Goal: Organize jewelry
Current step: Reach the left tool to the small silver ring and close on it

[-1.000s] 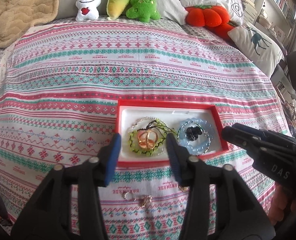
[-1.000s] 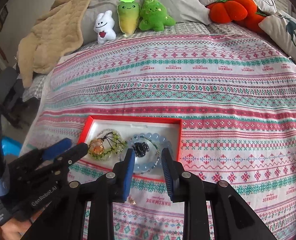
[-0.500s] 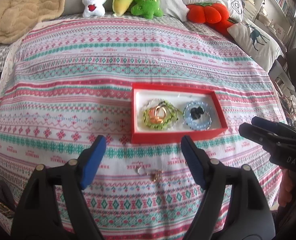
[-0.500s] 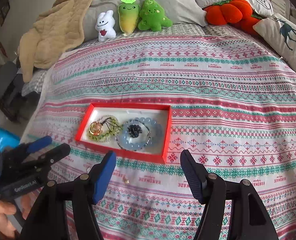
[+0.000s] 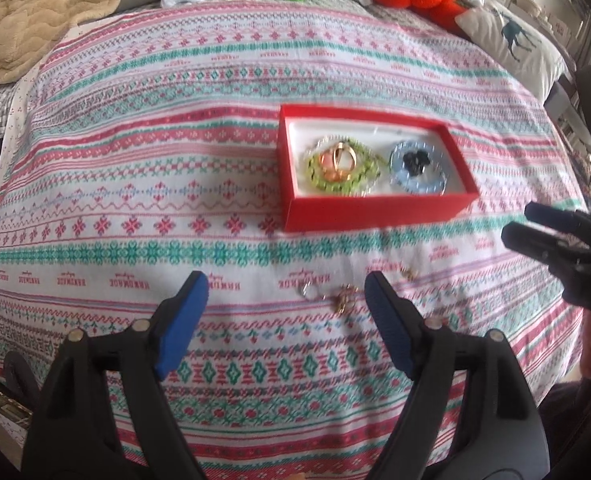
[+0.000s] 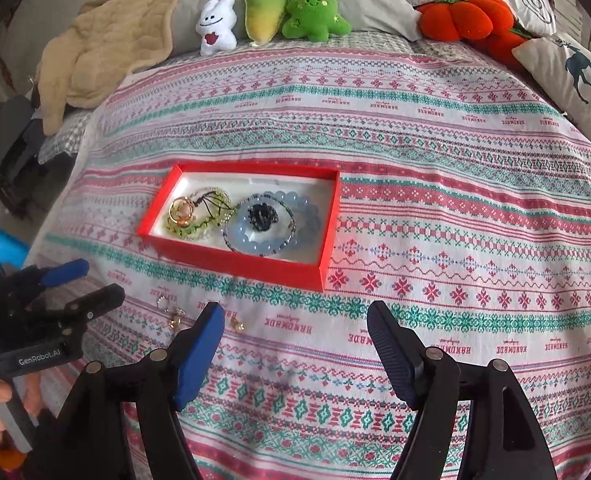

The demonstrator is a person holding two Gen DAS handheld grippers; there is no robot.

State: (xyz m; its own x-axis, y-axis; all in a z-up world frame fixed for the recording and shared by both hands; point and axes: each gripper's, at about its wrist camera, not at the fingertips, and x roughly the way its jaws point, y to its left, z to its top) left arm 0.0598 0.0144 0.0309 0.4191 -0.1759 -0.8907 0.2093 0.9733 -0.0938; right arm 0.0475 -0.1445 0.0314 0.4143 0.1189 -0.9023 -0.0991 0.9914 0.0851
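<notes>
A red jewelry box sits on the patterned bedspread. It holds a green beaded bracelet with a gold ring and a blue beaded bracelet with a black piece. Small gold and silver pieces lie loose on the bedspread in front of the box. My left gripper is open and empty, just near of the loose pieces. My right gripper is open and empty, near the box's front edge.
Plush toys, an orange pumpkin cushion, a deer pillow and a beige blanket line the head of the bed. The bed's left edge drops to the floor beside my left gripper.
Both grippers have opened wide and pulled back from the box toward the bed's near edge. The loose pieces now lie ahead of the left gripper's fingers.
</notes>
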